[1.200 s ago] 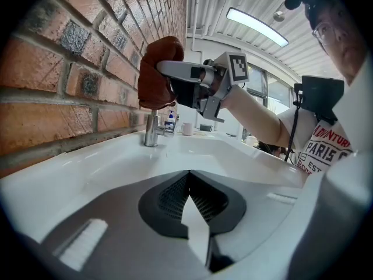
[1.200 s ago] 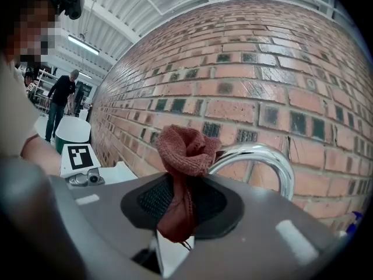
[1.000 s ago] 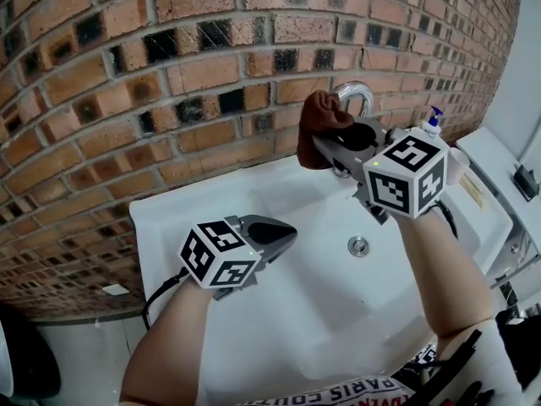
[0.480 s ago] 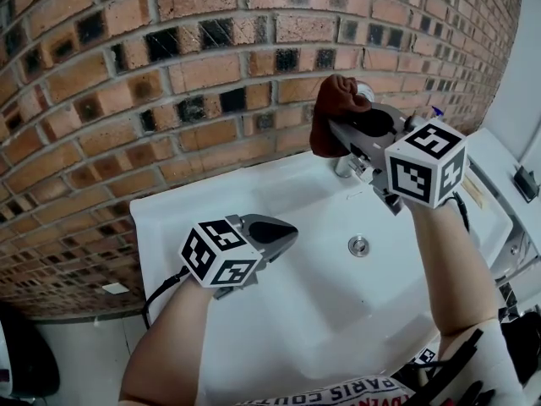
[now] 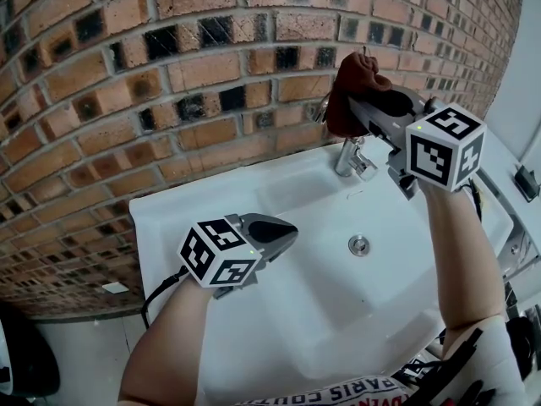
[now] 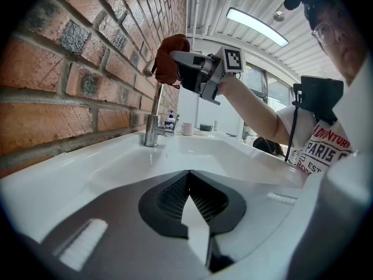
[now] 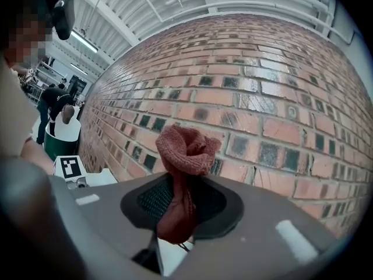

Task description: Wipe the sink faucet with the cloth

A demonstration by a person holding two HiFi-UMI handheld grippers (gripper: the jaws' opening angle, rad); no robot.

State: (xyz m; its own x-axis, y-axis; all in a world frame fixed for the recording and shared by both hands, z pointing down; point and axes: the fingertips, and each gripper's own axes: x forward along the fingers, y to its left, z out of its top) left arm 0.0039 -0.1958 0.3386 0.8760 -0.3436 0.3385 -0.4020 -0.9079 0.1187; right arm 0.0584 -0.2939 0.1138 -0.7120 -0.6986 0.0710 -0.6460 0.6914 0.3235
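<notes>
- The right tool (image 5: 353,101) is clamped on the reddish-brown cloth (image 5: 348,91), raised close to the brick wall (image 5: 169,74). In the right gripper view the cloth (image 7: 183,174) hangs bunched between the jaws and blocks what lies right behind it.
- The faucet (image 5: 347,157) shows only its lower stem and base in the head view. The cloth and tool cover the top of its arch.
- From the left gripper view, the cloth (image 6: 169,58) sits on the faucet's (image 6: 155,112) upper bend and appears to touch it. We cannot make out the contact itself.
- The left tool (image 5: 286,232) is low over the white sink (image 5: 279,311), well apart from the faucet. Its jaws are together with nothing between them (image 6: 187,177).
- The drain (image 5: 358,244) lies between the two tools.
- The sink's right end is cut off behind the right arm.
</notes>
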